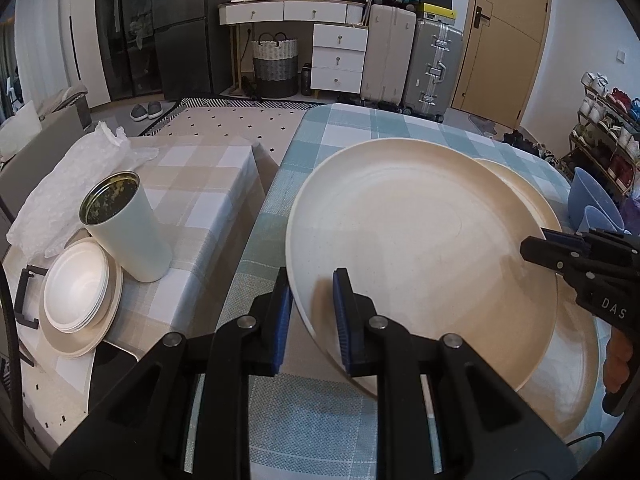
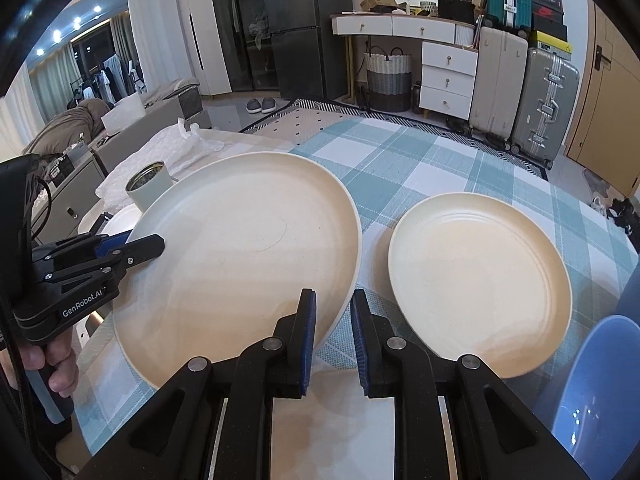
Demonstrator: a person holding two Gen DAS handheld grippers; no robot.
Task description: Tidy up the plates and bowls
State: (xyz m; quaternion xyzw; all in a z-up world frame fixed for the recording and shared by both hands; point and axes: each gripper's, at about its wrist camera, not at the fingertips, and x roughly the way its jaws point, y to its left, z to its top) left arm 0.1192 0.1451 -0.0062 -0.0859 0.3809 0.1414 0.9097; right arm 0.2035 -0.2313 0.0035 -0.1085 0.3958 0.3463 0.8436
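Large cream plate (image 1: 420,232): round, matte, faintly speckled, shallow raised rim; held tilted above the table, clear of the cloth. Left gripper (image 1: 312,312) pinches its near-left rim between blue-padded black jaws; right gripper (image 2: 334,332) pinches the opposite rim in the same way. One hand (image 2: 60,364) shows on the left gripper's handle.

Cream plates on the table: two. One smaller plate (image 2: 480,280), same glaze with concentric rings in its well, lies flat just right of the held plate. A further cream plate (image 1: 576,360) lies beneath the held one, only its right part showing.

Blue bowls (image 1: 596,204): two, smooth plastic, nested, at the table's right edge.

Side stack (image 1: 80,300): white bowls or deep plates nested on wider cream plates; the count cannot be told. It sits on a lower side surface to the left.

Canister (image 1: 124,228): one, pale cylinder, open top, shiny metal-lined interior, upright just beside the stack. Crumpled clear plastic wrap (image 1: 72,184) lies behind it.

Surfaces: table under a woven teal-and-white checked tablecloth (image 2: 420,160); side surface under a beige-and-white checked cloth (image 1: 200,184).

Room: pale dotted rug, white drawer unit (image 1: 340,56), woven two-tone basket (image 1: 276,64), three upright suitcases (image 1: 432,68), dark tall cabinet, wooden door (image 1: 504,40), shoe rack (image 1: 600,128) at far right.
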